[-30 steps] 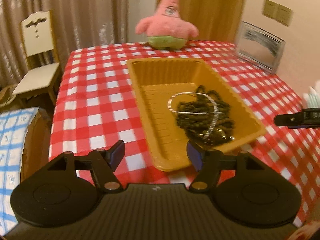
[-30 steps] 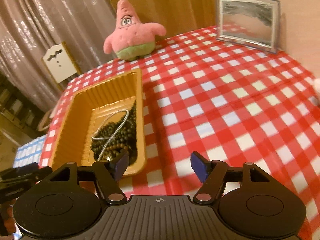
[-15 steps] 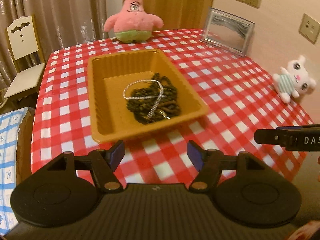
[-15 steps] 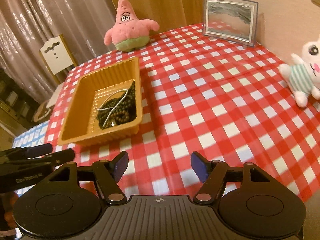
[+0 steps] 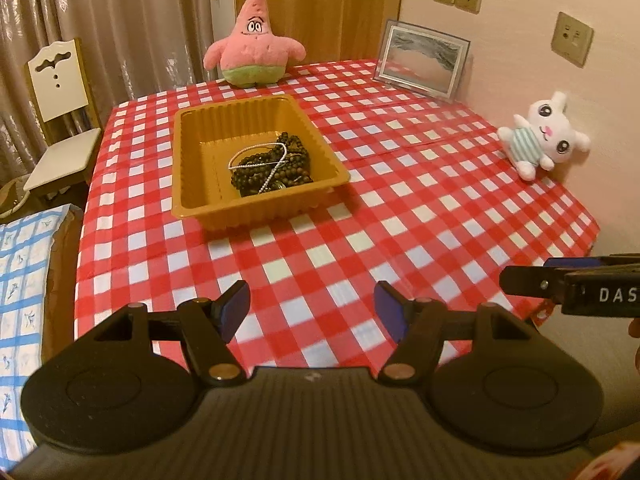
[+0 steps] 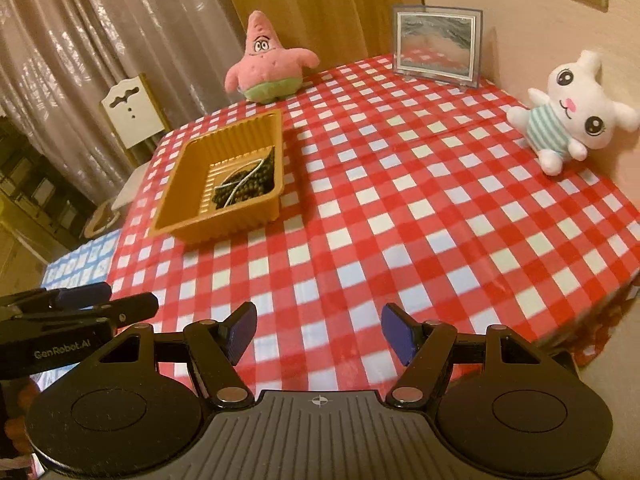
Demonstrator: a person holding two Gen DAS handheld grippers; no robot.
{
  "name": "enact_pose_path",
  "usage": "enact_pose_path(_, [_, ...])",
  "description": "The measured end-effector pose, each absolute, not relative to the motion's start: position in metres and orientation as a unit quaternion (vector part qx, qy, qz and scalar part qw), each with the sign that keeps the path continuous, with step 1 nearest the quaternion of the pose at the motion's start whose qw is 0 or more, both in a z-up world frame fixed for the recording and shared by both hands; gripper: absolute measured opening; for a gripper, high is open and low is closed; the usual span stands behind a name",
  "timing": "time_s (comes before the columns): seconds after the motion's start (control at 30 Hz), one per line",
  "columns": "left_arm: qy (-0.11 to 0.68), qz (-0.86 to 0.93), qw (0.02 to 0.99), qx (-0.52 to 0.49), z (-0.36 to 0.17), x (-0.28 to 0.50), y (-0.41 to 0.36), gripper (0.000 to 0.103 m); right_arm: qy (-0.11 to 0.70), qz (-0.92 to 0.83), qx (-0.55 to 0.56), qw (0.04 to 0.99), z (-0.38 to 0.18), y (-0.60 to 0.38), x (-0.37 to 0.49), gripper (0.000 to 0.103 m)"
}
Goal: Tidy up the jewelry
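Left wrist view shows the left gripper (image 5: 312, 314) hanging over the near edge of the checked tablecloth (image 5: 400, 200) with its blue pads well apart and nothing between them; the right gripper (image 6: 318, 334) looks the same in its own view, jaws spread wide and empty. The jewelry, a heap of dark bead necklaces (image 5: 272, 168) with a thin silver chain (image 5: 260, 156) looped across it, lies in the amber plastic tray (image 5: 192, 200), gathered toward the tray's near right corner as the left claw sees it. From the left claw the tray sits ahead and a little to the left, well apart from the fingertips, with its long axis running away from the claw, so a straight reach forward and down would meet the short near wall first. From the right claw the same tray (image 6: 176, 216) lies ahead and far off to the left, with the beads (image 6: 248, 186) pressed against the wall nearest that claw. By my reading the left hand is the better placed of the two for any reach into the tray, while the right would have to cross over. With nothing loose on the cloth, the sorting seems largely done. A pink starfish plush (image 5: 254, 54), a white bunny plush (image 5: 540, 136) and a framed sand picture (image 5: 422, 60) stand farther off.
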State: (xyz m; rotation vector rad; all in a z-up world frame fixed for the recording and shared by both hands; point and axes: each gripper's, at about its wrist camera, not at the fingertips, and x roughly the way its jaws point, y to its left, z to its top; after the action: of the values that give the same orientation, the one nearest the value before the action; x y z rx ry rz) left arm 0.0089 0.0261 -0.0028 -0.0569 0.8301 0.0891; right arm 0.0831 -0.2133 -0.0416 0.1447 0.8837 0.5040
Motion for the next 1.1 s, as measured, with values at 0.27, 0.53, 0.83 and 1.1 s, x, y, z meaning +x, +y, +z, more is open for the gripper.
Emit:
enact_pose_path(0.27, [0.390, 0.031, 0.920, -0.028, 0.011, -0.018, 0.012, 0.066, 0.416, 0.244, 0.052, 0.875, -0.038, -0.217, 0.058, 0.069])
enact_pose_path(0.53, [0.384, 0.008, 0.923, -0.022, 0.018, -0.029, 0.007, 0.066, 0.405, 0.248, 0.055, 0.878, -0.031, -0.214, 0.047, 0.069])
enact_pose_path(0.83, [0.382, 0.001, 0.924, -0.023, 0.022, -0.035, 0.011, 0.066, 0.405, 0.247, 0.053, 0.879, -0.030, -0.207, 0.040, 0.069])
enact_pose_path(1.1, [0.383, 0.001, 0.923, -0.025, 0.021, -0.038, 0.014, 0.066, 0.404, 0.249, 0.050, 0.879, -0.030, -0.207, 0.038, 0.069])
